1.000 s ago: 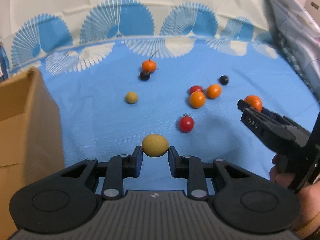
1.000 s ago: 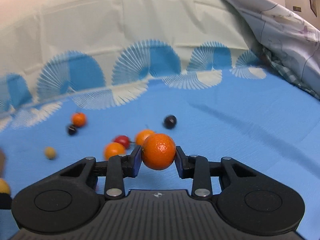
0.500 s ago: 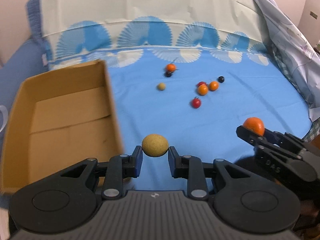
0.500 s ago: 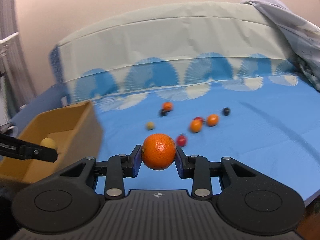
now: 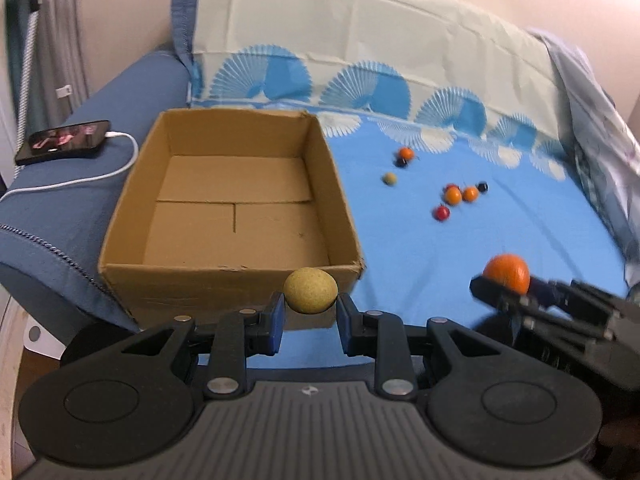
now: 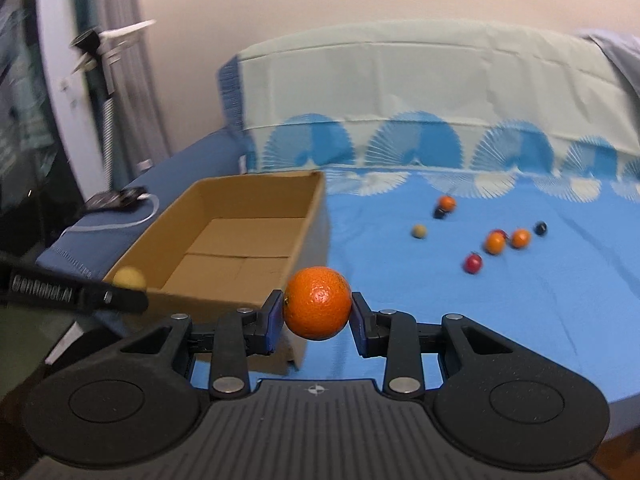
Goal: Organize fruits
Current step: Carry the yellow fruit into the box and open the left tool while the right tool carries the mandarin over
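My left gripper (image 5: 310, 312) is shut on a yellow-brown round fruit (image 5: 310, 290), held just in front of the near wall of an open cardboard box (image 5: 224, 284). The box holds nothing. My right gripper (image 6: 317, 314) is shut on an orange (image 6: 317, 302), near the box's front right corner (image 6: 296, 344). The orange also shows in the left wrist view (image 5: 506, 273), right of the box. Several small fruits lie on the blue sheet: oranges (image 5: 453, 196), a red one (image 5: 441, 212), dark ones (image 5: 483, 187) and a tan one (image 5: 389, 178).
A phone (image 5: 64, 142) on a white cable (image 5: 100, 176) lies on the dark blue cushion left of the box. A pale pillow (image 5: 360, 40) stands behind. A crumpled blanket (image 5: 600, 140) lines the right edge. A stand with a clamp (image 6: 100, 48) is at far left.
Both grippers have pulled back and to the left with their fruits. The box has come fully into view, and the loose fruits look farther away.
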Motion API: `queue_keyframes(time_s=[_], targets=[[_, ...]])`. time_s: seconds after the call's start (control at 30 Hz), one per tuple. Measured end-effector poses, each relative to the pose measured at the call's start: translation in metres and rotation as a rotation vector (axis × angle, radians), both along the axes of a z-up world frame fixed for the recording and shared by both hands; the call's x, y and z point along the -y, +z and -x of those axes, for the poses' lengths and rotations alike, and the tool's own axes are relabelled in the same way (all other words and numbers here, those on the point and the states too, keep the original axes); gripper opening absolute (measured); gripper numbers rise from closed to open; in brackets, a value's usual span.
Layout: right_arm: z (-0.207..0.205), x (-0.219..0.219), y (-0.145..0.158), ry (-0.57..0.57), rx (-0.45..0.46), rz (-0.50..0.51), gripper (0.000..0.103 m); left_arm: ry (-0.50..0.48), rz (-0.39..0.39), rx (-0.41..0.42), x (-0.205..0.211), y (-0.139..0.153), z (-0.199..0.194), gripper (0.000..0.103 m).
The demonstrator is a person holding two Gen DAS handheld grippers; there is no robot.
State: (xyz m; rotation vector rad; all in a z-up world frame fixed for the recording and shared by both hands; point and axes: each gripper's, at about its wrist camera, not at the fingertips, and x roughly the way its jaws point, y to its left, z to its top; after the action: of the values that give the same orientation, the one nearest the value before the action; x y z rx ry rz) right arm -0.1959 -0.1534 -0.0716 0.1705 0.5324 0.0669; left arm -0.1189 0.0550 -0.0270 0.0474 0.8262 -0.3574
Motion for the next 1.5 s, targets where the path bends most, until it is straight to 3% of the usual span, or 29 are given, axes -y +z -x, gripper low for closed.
queue_keyframes(time_s=[0.57,1.03,1.5], targets=[[0.003,-0.019,0.007,0.031,-0.009,0.074,0.036,0.024,0.058,0.014,-0.016,-0.001,0.005,0.031],[-0.010,-0.021,-0.001,0.040,-0.051,0.084,0.036,0.045,0.057,-0.002,-0.023,-0.012,-0.007,0.031],[-0.048,-0.037,-0.005,0.067,-0.071,0.104,0.036,0.104,0.033,-0.012,-0.045,-0.017,-0.051,0.031]])
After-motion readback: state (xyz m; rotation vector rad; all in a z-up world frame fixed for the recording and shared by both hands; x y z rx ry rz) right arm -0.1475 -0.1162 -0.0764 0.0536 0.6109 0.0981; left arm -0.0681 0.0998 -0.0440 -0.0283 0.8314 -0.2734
